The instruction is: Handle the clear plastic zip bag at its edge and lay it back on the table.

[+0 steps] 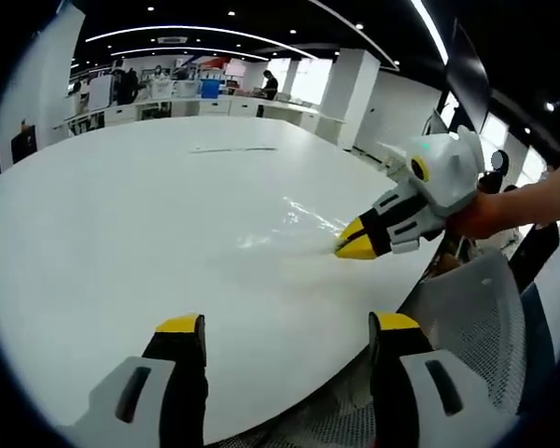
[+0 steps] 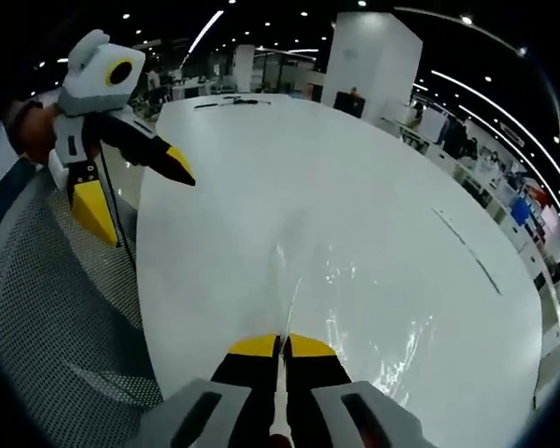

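Observation:
The clear plastic zip bag (image 1: 285,222) lies thin and glossy on the white table (image 1: 121,215), near its right edge. In the left gripper view my right gripper (image 1: 355,245) comes in from the right, held by a hand, its yellow tips shut on the bag's near edge. The right gripper view shows those jaws (image 2: 281,346) pressed together on the bag's edge, with the bag (image 2: 355,313) spreading forward and to the right over the table (image 2: 261,168). My left gripper (image 1: 287,324) is open over the table's near edge with nothing in it; it appears upper left (image 2: 138,189) beside the table.
A grey mesh chair (image 1: 476,317) stands just off the table's edge, also seen at lower left (image 2: 47,317). A thin dark strip (image 1: 233,148) lies far across the table. Desks, white pillars and people fill the office behind.

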